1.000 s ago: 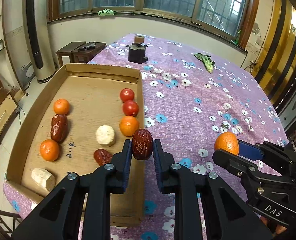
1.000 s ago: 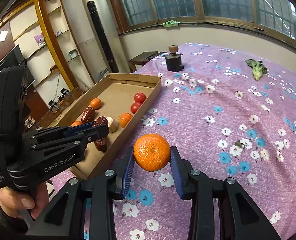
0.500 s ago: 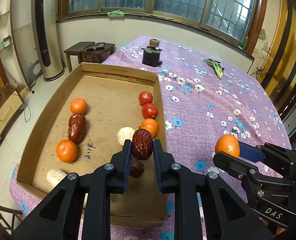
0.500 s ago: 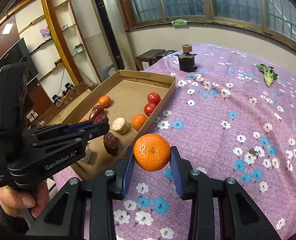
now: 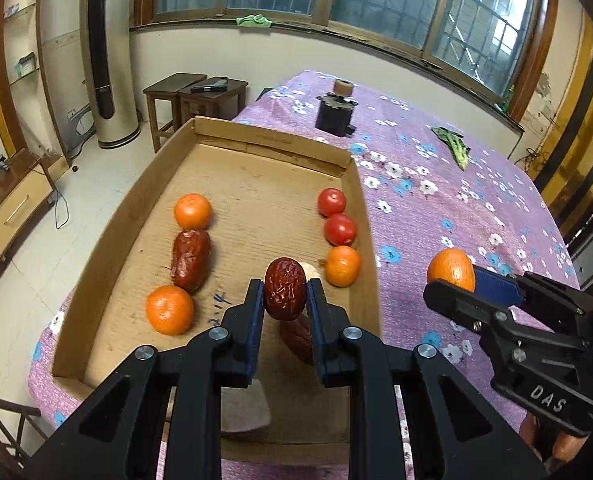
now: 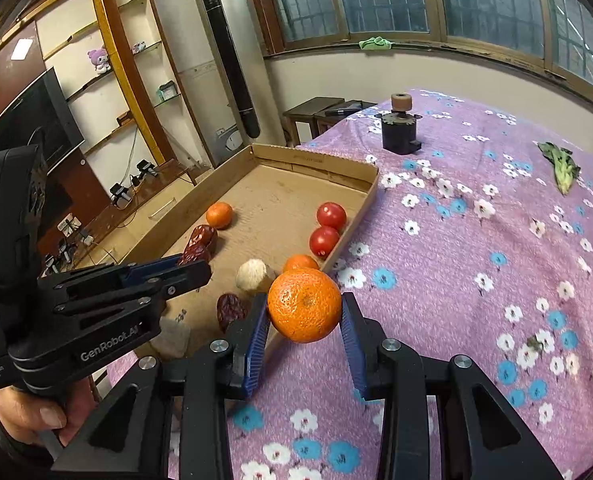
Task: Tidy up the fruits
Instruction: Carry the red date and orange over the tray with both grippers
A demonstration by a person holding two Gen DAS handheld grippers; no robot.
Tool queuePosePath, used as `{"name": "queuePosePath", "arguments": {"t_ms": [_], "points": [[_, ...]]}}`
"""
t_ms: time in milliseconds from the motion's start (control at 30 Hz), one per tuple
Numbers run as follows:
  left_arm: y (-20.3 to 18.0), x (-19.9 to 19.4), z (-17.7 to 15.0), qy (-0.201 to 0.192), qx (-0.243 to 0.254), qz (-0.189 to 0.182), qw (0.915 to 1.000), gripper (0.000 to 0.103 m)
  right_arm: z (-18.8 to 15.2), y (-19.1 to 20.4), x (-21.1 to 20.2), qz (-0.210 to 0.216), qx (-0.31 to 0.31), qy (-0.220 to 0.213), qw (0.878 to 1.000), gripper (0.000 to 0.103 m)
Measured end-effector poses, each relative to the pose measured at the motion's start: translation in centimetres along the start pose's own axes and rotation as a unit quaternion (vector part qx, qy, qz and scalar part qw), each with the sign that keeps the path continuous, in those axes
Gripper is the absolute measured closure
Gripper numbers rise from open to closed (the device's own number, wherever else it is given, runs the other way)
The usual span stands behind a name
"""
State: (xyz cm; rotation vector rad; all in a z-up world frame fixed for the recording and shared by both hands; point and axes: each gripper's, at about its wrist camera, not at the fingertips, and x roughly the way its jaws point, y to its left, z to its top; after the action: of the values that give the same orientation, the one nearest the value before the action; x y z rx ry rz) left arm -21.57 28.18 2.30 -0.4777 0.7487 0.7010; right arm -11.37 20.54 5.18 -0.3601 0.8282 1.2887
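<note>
**A:** ok so what's each hand got right now?

**B:** left gripper (image 5: 285,294) has its jaws clamped narrow on a wrinkly red date (image 5: 285,289), held upright between the pads, up above the cardboard tray (image 5: 136,216). right gripper (image 6: 303,320) has its jaws shut on a mandarin (image 6: 304,305), a bit wider since the fruit's rounder. That one sits off to the right of the left jaws, over the purple flowered surface (image 6: 476,280), just outside the tray's wall.

**A:** and what's in the tray?

**B:** straight under the left jaws there's another date (image 5: 296,340) lying on the cardboard, partly hidden. just past the held date a pale chunk (image 6: 252,276) peeks out, can't tell what it is. ahead and right of the jaws: an orange one (image 5: 342,266), then two tomatoes (image 5: 339,229) in a line along the right wall. ahead and left: mandarin (image 5: 170,309), a big date (image 5: 191,255), another mandarin (image 5: 192,211), also in a line. another pale piece (image 5: 242,408) sits near the tray's close edge, below the left jaws.

**A:** anything else on the surface?

**B:** a black block with a little spool on top (image 6: 399,128) far ahead of both jaws, and a green leafy scrap (image 6: 561,166) way off right.
</note>
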Motion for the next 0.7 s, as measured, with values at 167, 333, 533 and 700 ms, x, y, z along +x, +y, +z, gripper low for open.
{"name": "queuePosePath", "arguments": {"t_ms": [167, 333, 533, 700], "points": [[1.1, 0.2, 0.4, 0.001, -0.009, 0.004, 0.9999, 0.084, 1.1, 0.1, 1.3, 0.005, -0.001, 0.002, 1.0, 0.067], [2.2, 0.6, 1.2, 0.001, -0.016, 0.012, 0.9998, 0.084, 1.8, 0.0, 2.6, 0.011, 0.0, 0.009, 1.0, 0.067], [3.2, 1.1, 2.8, -0.003, -0.019, 0.02, 0.9996, 0.084, 2.9, 0.2, 3.9, 0.016, 0.002, 0.012, 1.0, 0.067], [3.6, 2.0, 4.6, -0.002, -0.018, 0.029, 0.9994, 0.084, 4.2, 1.0, 5.0, 0.022, -0.006, 0.013, 1.0, 0.067]]}}
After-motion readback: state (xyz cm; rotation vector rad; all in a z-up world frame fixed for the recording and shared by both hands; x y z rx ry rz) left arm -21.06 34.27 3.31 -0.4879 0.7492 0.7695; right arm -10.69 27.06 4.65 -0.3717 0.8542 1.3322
